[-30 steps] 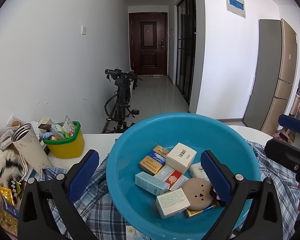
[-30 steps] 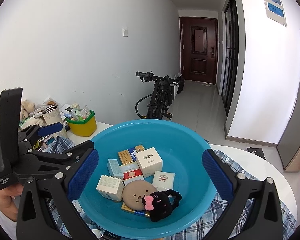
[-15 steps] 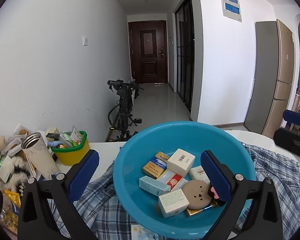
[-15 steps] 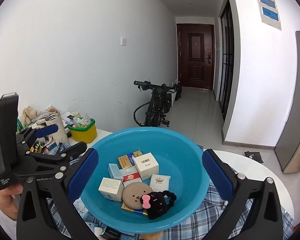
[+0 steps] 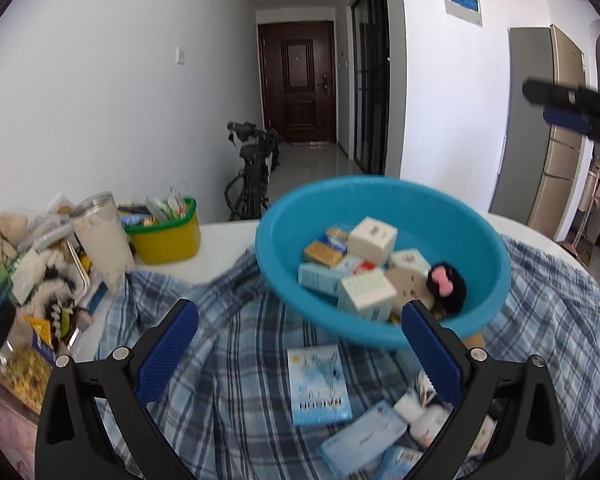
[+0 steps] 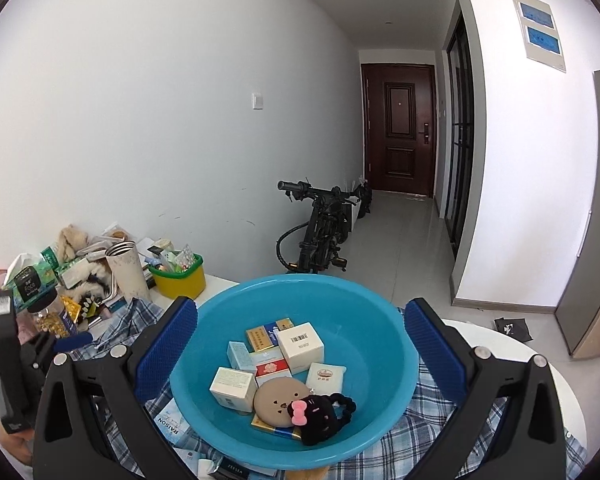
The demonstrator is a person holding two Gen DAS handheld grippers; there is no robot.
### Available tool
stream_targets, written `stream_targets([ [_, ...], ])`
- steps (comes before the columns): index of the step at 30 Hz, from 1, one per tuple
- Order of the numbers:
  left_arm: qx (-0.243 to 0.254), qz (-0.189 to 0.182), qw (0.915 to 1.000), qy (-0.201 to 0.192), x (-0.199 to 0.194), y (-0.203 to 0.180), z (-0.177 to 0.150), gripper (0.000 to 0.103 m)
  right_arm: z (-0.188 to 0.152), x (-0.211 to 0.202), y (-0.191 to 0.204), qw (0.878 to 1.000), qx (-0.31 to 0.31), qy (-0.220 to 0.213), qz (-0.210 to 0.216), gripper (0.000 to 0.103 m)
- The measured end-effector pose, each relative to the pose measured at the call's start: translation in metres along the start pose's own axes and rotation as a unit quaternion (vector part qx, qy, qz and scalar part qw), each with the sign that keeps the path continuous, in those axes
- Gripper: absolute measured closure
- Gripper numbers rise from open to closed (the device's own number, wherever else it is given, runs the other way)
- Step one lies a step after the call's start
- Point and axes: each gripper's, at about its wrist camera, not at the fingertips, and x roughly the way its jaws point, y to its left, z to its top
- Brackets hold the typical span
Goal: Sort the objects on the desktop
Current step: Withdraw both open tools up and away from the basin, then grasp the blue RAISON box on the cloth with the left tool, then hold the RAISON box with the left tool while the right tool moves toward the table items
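On top of the plaid cloth [image 5: 236, 360] sits the blue basin [image 6: 204, 344], and it's already got a bunch of stuff in it: small boxes [image 6: 300, 345], a round tan thing [image 6: 278, 400] and a black plush [image 6: 320, 414] with a pink bow. Both grippers hang in front of it with jaws wide apart and nothing in them, the left gripper [image 5: 296, 356] low over the cloth, the right gripper [image 6: 300, 344] higher, framing the basin.

My worry is the basin itself. In the left view it looks tilted, perched on lumpy cloth with more boxes tucked under its near edge, like the light blue box [image 5: 318, 386]. Judging from that, any nudge on the rim could rock it and slide the load toward the low side, maybe spill it. Pulling a box out from under it looks like the riskiest move.

Second thing: the left view is blurry, so it's hard to tell exactly what's touching what in the pile at the bottom right.

Over on the left, the clutter by the yellow bin [image 6: 179, 280] and the cup [image 6: 126, 266] is tightly packed, so an open jaw swinging that way could tip the cup.
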Motion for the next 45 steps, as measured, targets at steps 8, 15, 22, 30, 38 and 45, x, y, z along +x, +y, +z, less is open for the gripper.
stream_targets([
  [8, -0.010, -0.017, 0.9975, 0.068, 0.047, -0.013, -0.037, 0.000, 0.001, -0.006, 0.000, 1.000, -0.001, -0.004, 0.007, 0.000],
  [15, -0.021, 0.006, 0.9933, 0.114, 0.093, -0.010, -0.067, 0.000, 0.002, -0.008, -0.012, 1.000, 0.020, -0.011, 0.009, 0.000],
  [22, -0.047, -0.012, 0.9884, 0.144, 0.118, 0.000, -0.079, 0.000, -0.001, 0.001, -0.015, 1.000, 0.021, 0.002, 0.013, 0.000],
  [30, -0.042, -0.008, 0.9859, 0.162, 0.129, -0.003, -0.086, 0.016, -0.002, 0.007, -0.014, 0.999, 0.030, 0.001, 0.012, 0.000],
  [38, -0.018, -0.006, 0.9898, 0.141, 0.120, -0.009, -0.085, 0.042, -0.004, 0.015, -0.005, 1.000, 0.018, 0.012, 0.007, 0.000],
  [45, -0.035, -0.021, 0.9913, 0.125, 0.110, -0.002, -0.081, 0.043, -0.007, 0.020, 0.003, 1.000, 0.007, 0.019, 0.009, 0.000],
])
